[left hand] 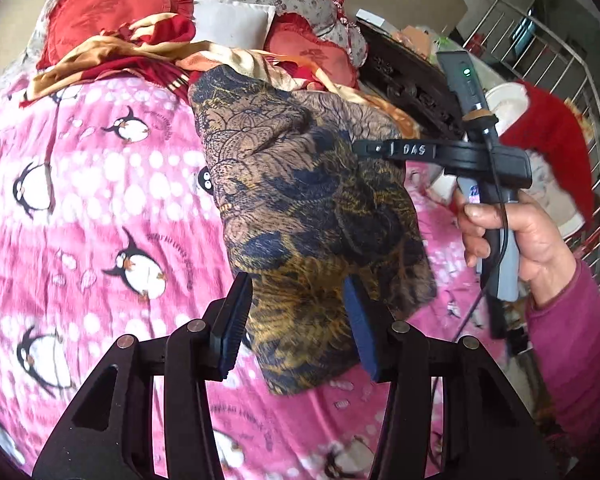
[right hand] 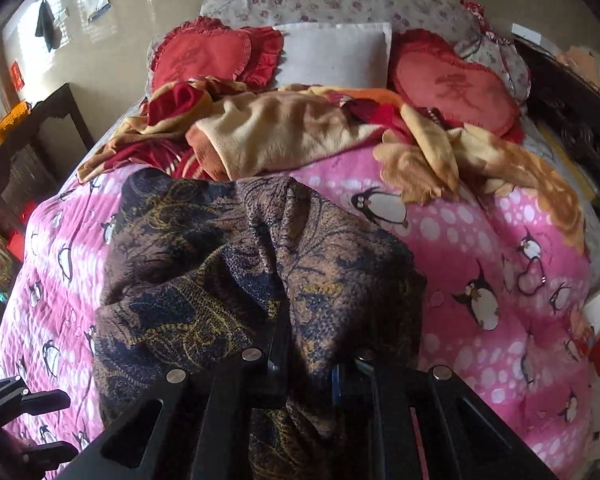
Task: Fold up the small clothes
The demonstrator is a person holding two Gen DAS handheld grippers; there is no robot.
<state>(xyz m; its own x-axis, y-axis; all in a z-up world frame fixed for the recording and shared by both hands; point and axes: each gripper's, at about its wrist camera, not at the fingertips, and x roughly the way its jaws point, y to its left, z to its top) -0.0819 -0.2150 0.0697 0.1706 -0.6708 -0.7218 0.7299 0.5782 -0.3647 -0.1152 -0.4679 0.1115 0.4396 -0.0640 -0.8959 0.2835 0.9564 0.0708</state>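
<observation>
A brown, navy and gold patterned garment (left hand: 308, 200) hangs lifted above the pink penguin bedspread (left hand: 100, 208). My left gripper (left hand: 296, 320) is open, its two fingers standing on either side of the garment's lower part without pinching it. My right gripper (left hand: 360, 148) comes in from the right, held by a hand, and is shut on the garment's upper edge. In the right wrist view the garment (right hand: 228, 272) drapes over the closed right gripper (right hand: 308, 364), hiding its fingertips. The left gripper (right hand: 32, 424) shows at the lower left corner there.
A crumpled red and tan blanket (right hand: 284, 136), two red heart cushions (right hand: 204, 52) and a white pillow (right hand: 336, 52) lie at the head of the bed. A dark wooden headboard side (left hand: 412, 80) and a metal railing (left hand: 572, 80) stand to the right.
</observation>
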